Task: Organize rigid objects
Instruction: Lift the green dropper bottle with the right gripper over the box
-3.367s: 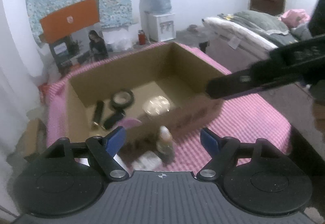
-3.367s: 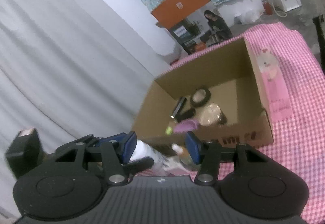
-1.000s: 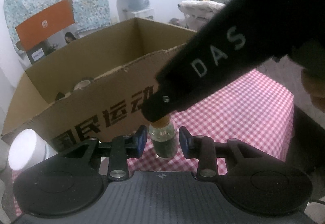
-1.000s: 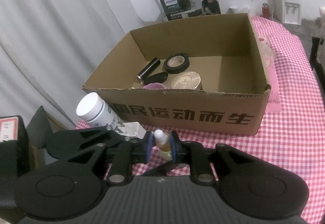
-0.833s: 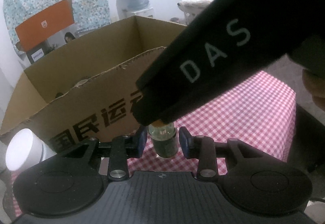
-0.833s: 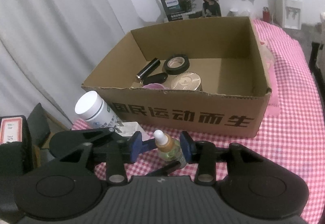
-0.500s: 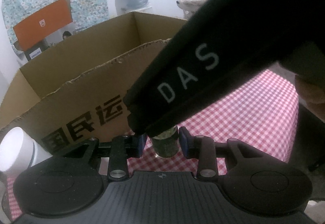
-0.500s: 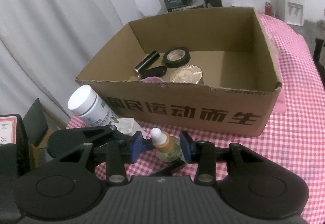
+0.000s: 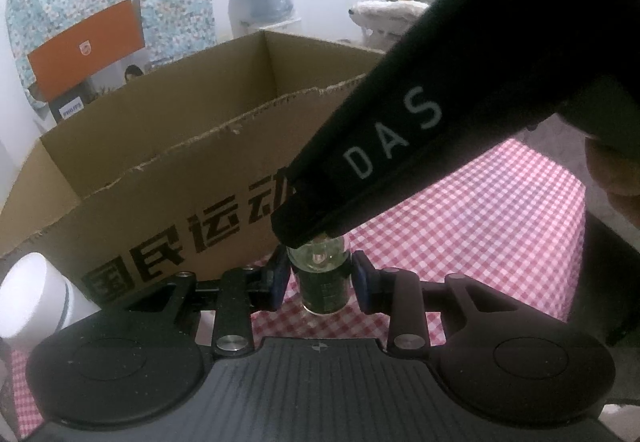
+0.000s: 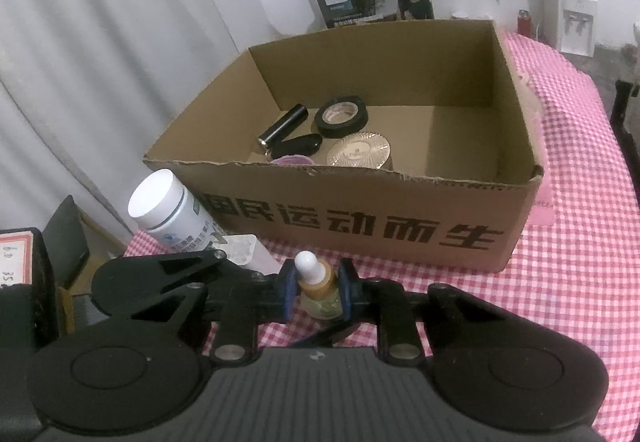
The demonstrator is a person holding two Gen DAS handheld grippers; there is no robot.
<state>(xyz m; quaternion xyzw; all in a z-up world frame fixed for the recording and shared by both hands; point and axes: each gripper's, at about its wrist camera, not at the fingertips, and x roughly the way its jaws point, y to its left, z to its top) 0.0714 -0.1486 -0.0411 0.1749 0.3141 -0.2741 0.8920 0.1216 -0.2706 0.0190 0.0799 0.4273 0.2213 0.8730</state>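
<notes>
A small dropper bottle (image 10: 318, 292) with a white tip and amber neck stands upright on the pink checked cloth before the cardboard box (image 10: 372, 230). My right gripper (image 10: 319, 292) is shut on the bottle's neck. In the left wrist view the bottle (image 9: 322, 282) stands between my left gripper's (image 9: 320, 278) blue pads, which are close around it with small gaps. The right gripper's black body (image 9: 420, 113) covers the bottle's top there. The box holds a black tape roll (image 10: 341, 115), a black tube (image 10: 282, 127), a round compact (image 10: 358, 151) and a purple item (image 10: 292, 160).
A white-capped pill bottle (image 10: 170, 211) lies against the box's left front corner; it also shows in the left wrist view (image 9: 36, 292). A white plug (image 10: 240, 248) lies next to it. A pink packet (image 10: 542, 211) lies right of the box. The table edge is on the right.
My right gripper opened about 0.8 s ago and has closed again on the bottle's neck. My left gripper has opened slightly around the bottle. Both views moved closer to the box.
</notes>
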